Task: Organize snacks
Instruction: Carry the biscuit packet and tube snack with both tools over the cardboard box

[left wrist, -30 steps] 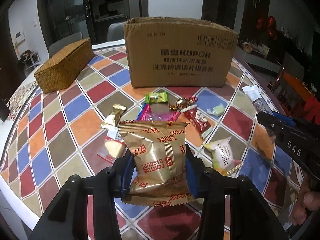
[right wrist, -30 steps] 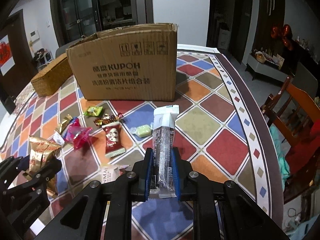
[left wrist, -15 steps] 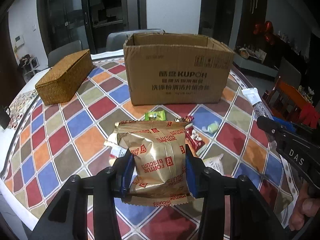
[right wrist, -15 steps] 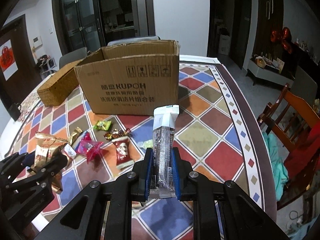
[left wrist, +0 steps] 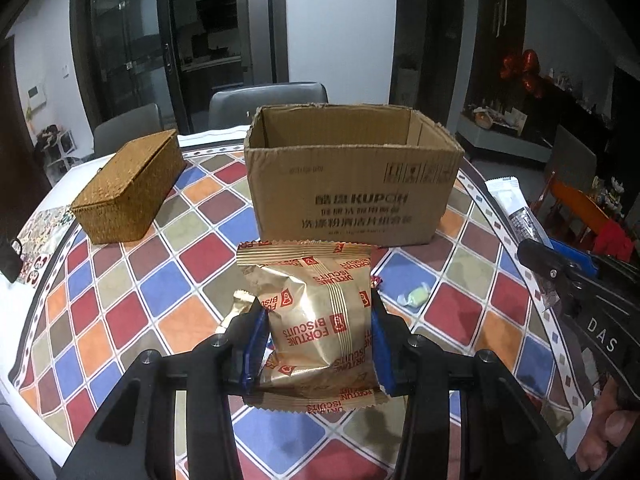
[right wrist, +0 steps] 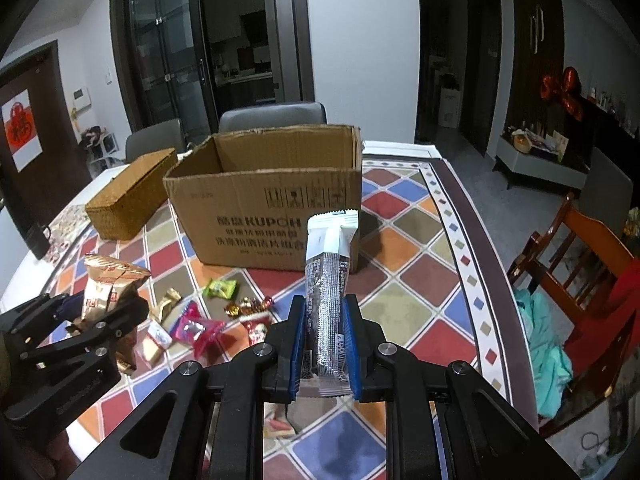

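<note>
My left gripper (left wrist: 316,344) is shut on a gold Fortune Biscuits packet (left wrist: 312,316), held above the table in front of the open cardboard box (left wrist: 352,196). It also shows at the left of the right wrist view (right wrist: 100,312). My right gripper (right wrist: 325,344) is shut on a long white and silver snack bar (right wrist: 328,280), held upright before the box (right wrist: 264,208). The bar also shows at the right of the left wrist view (left wrist: 516,212). Several small wrapped sweets (right wrist: 200,324) lie on the chequered table below. A pale green sweet (left wrist: 414,294) lies right of the packet.
A lidded wicker box (left wrist: 128,192) stands left of the cardboard box. Grey chairs (right wrist: 272,118) stand behind the table. A wooden chair (right wrist: 576,264) with red and teal cloths stands off the table's right edge (right wrist: 472,216).
Both grippers have risen with their snacks. The box's open top and inside now show, and the sweets on the table have dropped lower in view.
</note>
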`<state>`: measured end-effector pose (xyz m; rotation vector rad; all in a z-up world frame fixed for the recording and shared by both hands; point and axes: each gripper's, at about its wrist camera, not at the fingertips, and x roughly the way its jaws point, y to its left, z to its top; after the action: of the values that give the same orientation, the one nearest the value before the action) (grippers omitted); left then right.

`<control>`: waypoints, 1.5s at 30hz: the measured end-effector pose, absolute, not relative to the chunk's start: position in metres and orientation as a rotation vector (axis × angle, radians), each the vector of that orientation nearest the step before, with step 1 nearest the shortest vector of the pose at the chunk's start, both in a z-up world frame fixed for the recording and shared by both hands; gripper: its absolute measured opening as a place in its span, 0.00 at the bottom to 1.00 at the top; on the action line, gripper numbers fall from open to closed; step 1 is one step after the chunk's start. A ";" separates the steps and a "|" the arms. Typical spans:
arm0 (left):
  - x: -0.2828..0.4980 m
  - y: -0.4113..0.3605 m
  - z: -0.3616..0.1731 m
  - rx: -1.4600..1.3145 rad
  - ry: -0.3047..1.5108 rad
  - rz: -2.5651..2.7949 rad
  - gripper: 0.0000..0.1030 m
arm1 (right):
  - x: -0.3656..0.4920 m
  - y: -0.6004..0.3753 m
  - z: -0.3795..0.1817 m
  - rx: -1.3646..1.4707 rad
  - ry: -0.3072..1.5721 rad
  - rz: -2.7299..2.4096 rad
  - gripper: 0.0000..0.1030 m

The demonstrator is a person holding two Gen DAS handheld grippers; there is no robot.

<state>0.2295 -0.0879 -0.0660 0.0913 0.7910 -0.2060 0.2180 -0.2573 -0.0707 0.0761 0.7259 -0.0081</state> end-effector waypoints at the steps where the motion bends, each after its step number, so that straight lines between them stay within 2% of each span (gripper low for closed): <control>1: 0.231 -0.089 -0.064 0.092 0.786 -0.206 0.43 | 0.219 -0.257 -0.069 0.076 0.722 -0.008 0.19; 45: 0.322 -0.100 0.012 0.115 0.655 -0.245 0.43 | 0.295 -0.256 0.002 0.049 0.572 0.009 0.19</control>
<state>0.3221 -0.1005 0.0125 0.1146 0.6551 -0.2451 0.2952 -0.2556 0.0024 0.0491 0.5723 0.0091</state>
